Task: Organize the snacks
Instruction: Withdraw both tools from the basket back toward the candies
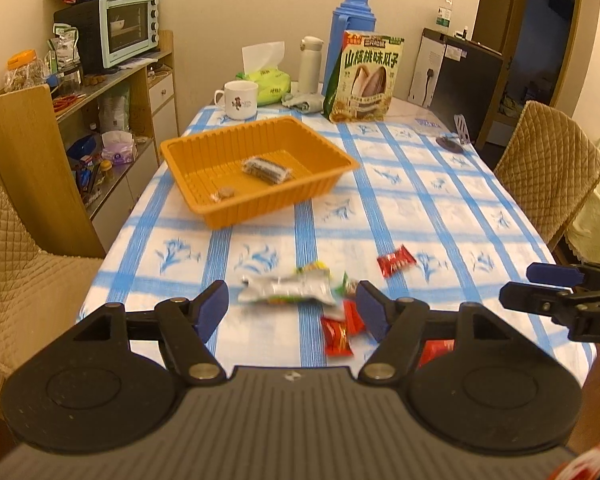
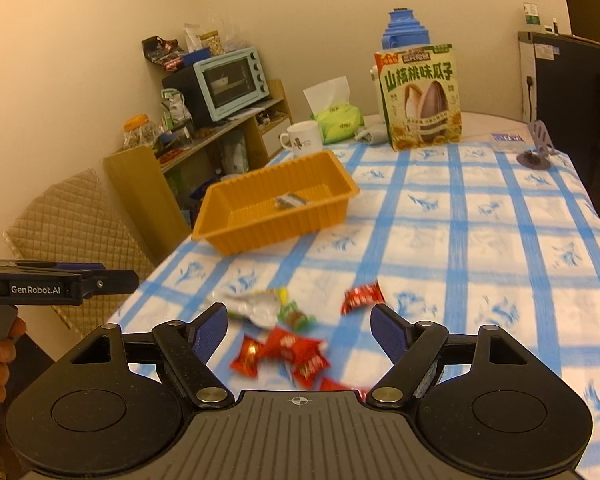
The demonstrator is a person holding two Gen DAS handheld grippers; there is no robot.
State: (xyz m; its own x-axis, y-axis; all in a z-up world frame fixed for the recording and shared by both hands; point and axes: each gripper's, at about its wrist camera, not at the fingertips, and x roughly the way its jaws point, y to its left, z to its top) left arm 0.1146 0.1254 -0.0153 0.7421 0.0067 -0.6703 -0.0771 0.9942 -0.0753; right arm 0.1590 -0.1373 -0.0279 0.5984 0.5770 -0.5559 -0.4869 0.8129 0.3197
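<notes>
An orange tray (image 1: 228,216) stands mid-table and holds a clear-wrapped dark bar (image 1: 266,170) and a small round snack (image 1: 225,193). Nearer to me lie a silver-green packet (image 1: 288,290), a single red candy (image 1: 396,260) and a few more red candies (image 1: 336,336). My left gripper (image 1: 291,304) hovers open above the packet with nothing between its fingers. In the right wrist view my right gripper (image 2: 298,320) is open and empty over the heap of red candies (image 2: 288,350), with the silver packet (image 2: 252,306) and the tray (image 2: 260,236) beyond it. The frames are blurred by motion.
A tall seed bag (image 1: 366,76), a blue thermos (image 1: 350,36), a white bottle (image 1: 310,64), a mug (image 1: 240,100) and a tissue pack (image 1: 268,84) stand at the far end. Quilted chairs (image 1: 548,172) flank the table. A shelf with a toaster oven (image 1: 128,34) is at left.
</notes>
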